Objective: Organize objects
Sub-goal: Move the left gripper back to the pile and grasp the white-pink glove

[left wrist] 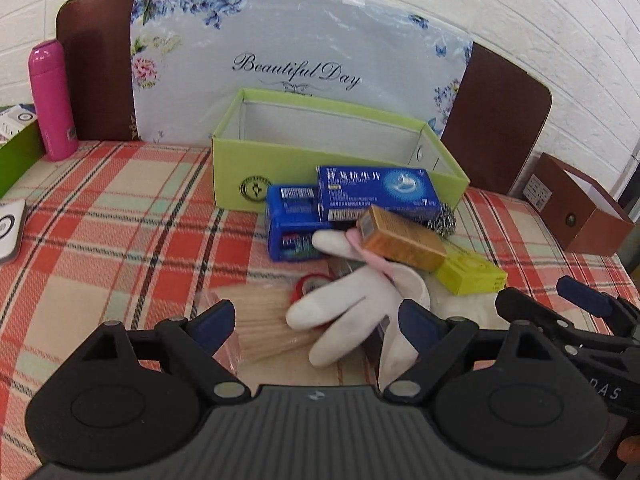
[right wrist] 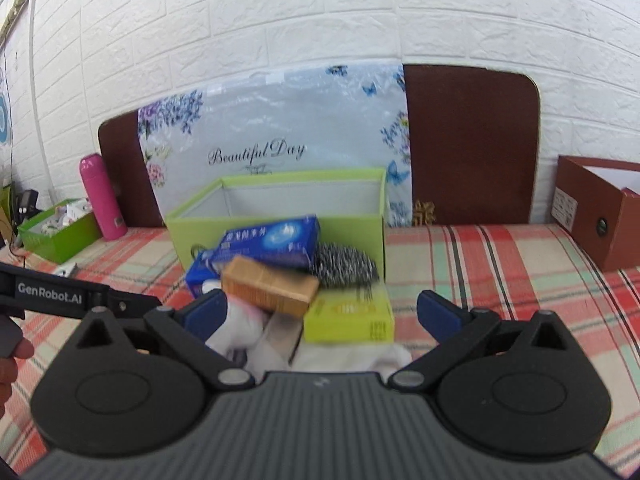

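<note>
The flowered pale-blue plastic-wrapped board [left wrist: 304,40] standing against the white wall reads "Beautiful Day" in black script. Just in front of it, past the open light-green cardboard box [left wrist: 256,160], the long blue medicine carton [left wrist: 376,192] shows a white "7" near its corner, its Chinese title too small to read. In the right wrist view, the black gripper arm [right wrist: 60,298] left of that box bears "GenRobot.AI" in white.

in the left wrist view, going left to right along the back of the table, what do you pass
Small green box → pink bottle → open lime green box → brown box.
</note>
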